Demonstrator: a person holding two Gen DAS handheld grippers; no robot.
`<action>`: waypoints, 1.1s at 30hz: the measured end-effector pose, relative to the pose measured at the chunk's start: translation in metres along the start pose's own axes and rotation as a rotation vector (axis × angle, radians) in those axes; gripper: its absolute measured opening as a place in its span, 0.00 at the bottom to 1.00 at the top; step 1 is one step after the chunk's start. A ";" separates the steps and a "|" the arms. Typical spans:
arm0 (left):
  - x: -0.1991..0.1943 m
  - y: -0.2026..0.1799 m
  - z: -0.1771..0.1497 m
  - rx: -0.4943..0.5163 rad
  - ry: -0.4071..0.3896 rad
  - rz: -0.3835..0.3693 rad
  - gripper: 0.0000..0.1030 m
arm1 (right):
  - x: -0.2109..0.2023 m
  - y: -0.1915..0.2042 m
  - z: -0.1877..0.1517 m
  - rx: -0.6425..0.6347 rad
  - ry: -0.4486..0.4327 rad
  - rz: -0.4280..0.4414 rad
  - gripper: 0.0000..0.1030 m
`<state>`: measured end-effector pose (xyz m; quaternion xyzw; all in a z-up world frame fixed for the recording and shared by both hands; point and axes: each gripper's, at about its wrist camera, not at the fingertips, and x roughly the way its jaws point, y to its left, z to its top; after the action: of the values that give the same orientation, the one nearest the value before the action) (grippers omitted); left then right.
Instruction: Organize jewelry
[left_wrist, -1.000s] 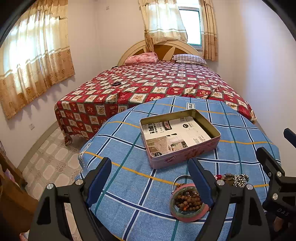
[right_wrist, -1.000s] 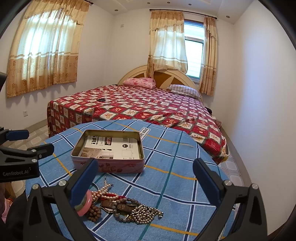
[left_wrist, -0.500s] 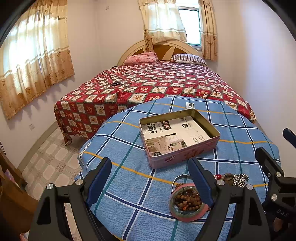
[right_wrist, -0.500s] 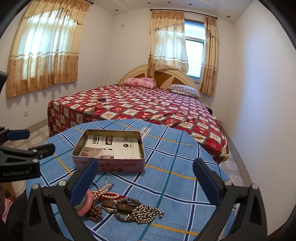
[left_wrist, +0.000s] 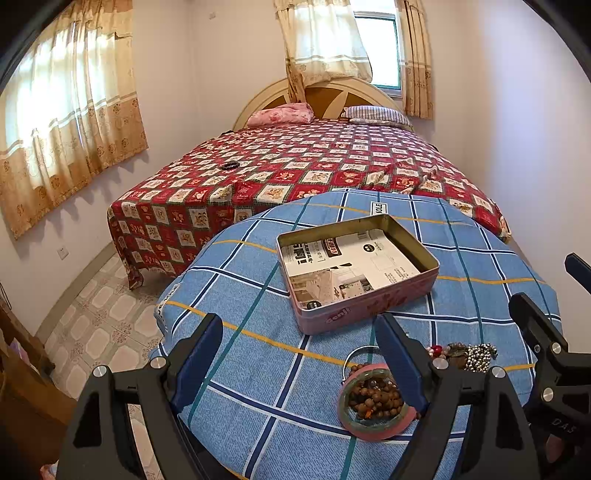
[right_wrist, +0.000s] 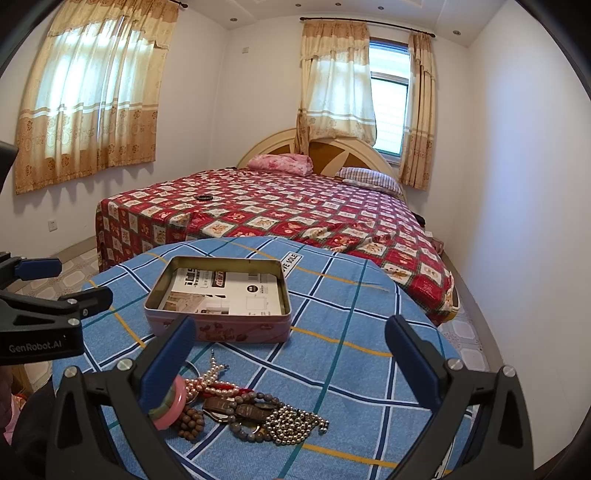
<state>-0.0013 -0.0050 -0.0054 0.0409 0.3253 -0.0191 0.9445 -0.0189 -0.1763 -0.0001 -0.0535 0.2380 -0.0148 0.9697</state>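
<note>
A pink rectangular tin (left_wrist: 354, 314), lid off and lined with a printed paper, stands in the middle of a round table. In front of it lies the jewelry pile: a pink bangle (left_wrist: 373, 430) ringing brown wooden beads (left_wrist: 373, 400), a pearl strand (right_wrist: 207, 382), dark bead bracelets (right_wrist: 251, 410) and a silver ball chain (right_wrist: 295, 421). My left gripper (left_wrist: 297, 363) is open above the cloth, left of the pile, its right finger over the bangle. My right gripper (right_wrist: 290, 354) is open above the pile, with the tin (right_wrist: 221, 330) just beyond.
The table wears a blue checked cloth (left_wrist: 258, 295) with its edge close on all sides. Behind it stands a bed with a red patterned cover (right_wrist: 277, 210). Tiled floor (left_wrist: 99, 325) lies to the left, a white wall to the right.
</note>
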 end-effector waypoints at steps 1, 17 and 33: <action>0.000 0.000 0.000 -0.001 0.000 -0.001 0.83 | 0.000 0.000 0.000 0.000 0.000 0.000 1.00; 0.001 -0.001 -0.002 0.001 0.004 0.001 0.83 | 0.000 0.000 0.000 0.000 0.002 0.002 1.00; 0.016 0.003 -0.011 0.007 0.037 0.006 0.83 | 0.010 -0.003 -0.011 0.007 0.032 0.007 1.00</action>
<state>0.0051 -0.0009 -0.0234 0.0458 0.3423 -0.0167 0.9383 -0.0152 -0.1806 -0.0136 -0.0490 0.2537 -0.0129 0.9659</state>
